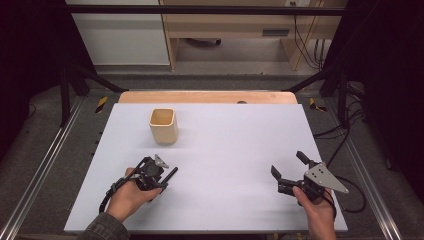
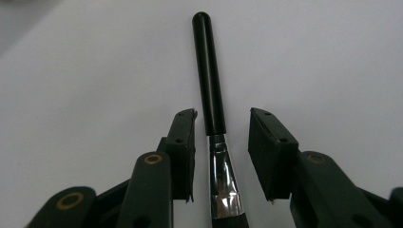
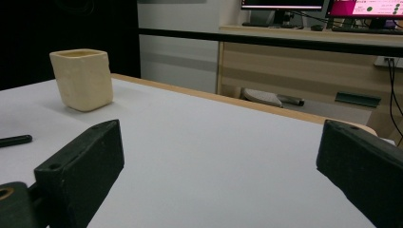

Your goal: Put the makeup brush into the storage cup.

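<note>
One white table point(image 1: 225, 150) spans the middle of the high view. On it, upper left of centre, stands a cream cup point(image 1: 163, 125). Lower right, the right gripper point(image 1: 289, 169) hovers with jaws spread wide, nothing between them. Lower left, the left gripper point(image 1: 167, 179) straddles a black-handled brush point(image 2: 211, 109) lying on the table; its jaws flank the silver ferrule point(image 2: 223, 183) without touching.
</note>
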Demonstrator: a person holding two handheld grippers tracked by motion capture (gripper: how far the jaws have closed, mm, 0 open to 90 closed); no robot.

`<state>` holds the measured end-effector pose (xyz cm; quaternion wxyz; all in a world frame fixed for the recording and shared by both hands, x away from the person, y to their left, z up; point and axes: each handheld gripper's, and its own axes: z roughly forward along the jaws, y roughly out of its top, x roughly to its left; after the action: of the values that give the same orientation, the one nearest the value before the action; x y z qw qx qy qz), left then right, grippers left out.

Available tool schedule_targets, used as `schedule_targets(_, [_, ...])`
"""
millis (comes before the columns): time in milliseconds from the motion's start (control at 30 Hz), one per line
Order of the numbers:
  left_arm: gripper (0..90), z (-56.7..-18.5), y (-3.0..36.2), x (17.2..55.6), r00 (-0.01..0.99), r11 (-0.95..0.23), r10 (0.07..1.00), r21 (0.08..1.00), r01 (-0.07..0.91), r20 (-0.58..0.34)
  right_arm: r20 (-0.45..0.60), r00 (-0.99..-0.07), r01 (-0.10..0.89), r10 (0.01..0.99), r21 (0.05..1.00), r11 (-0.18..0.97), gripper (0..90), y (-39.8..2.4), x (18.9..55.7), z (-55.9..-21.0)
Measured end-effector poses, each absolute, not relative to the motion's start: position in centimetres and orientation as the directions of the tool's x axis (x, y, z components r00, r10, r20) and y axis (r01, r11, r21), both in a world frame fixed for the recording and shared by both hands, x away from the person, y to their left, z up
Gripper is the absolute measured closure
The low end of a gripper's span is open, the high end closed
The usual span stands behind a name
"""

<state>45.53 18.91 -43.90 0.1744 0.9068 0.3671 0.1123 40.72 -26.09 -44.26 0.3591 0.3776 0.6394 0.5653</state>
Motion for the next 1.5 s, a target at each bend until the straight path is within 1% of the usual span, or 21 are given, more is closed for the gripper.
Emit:
schedule_targets(267, [69.3,-44.3,19.0,45.7,0.708,-0.676,0.702,0.386,0.627,0.078,-0.032,-0.457,0.078,0.889,0.994,0.075,2.4,-26.1,40.7,-44.3])
schedule_targets(367, [70.4,-44.4,19.0,45.7,0.708,-0.678,0.701,0.383,0.627,0.081,-0.033,-0.457,0.077,0.889,0.994,0.076,2.4,-26.1,40.7,-44.3])
schedule_targets(500, [75.6,-44.6,19.1,45.6,0.713,-0.683,0.697,0.381,0.623,0.082,-0.033,-0.458,0.078,0.889,0.994,0.076,2.4,-26.1,40.7,-44.3])
schedule_targets(567, [76.6,-44.6,19.1,45.6,0.715,-0.685,0.695,0.381,0.621,0.084,-0.032,-0.457,0.078,0.889,0.994,0.076,2.4,-26.1,40.7,-44.3])
schedule_targets(933, [77.9,-44.8,19.1,45.4,0.734,-0.708,0.670,0.391,0.588,0.110,-0.032,-0.458,0.081,0.888,0.994,0.078,2.4,-26.0,40.7,-44.3])
schedule_targets(1167, [78.2,-44.8,19.1,45.4,0.743,-0.716,0.660,0.392,0.578,0.111,-0.035,-0.460,0.078,0.887,0.994,0.080,2.4,-26.1,40.7,-44.3])
schedule_targets(1500, [78.2,-43.8,19.3,45.5,0.744,-0.713,0.658,0.416,0.564,0.119,-0.035,-0.461,0.081,0.887,0.993,0.082,2.4,-26.0,40.7,-44.3])
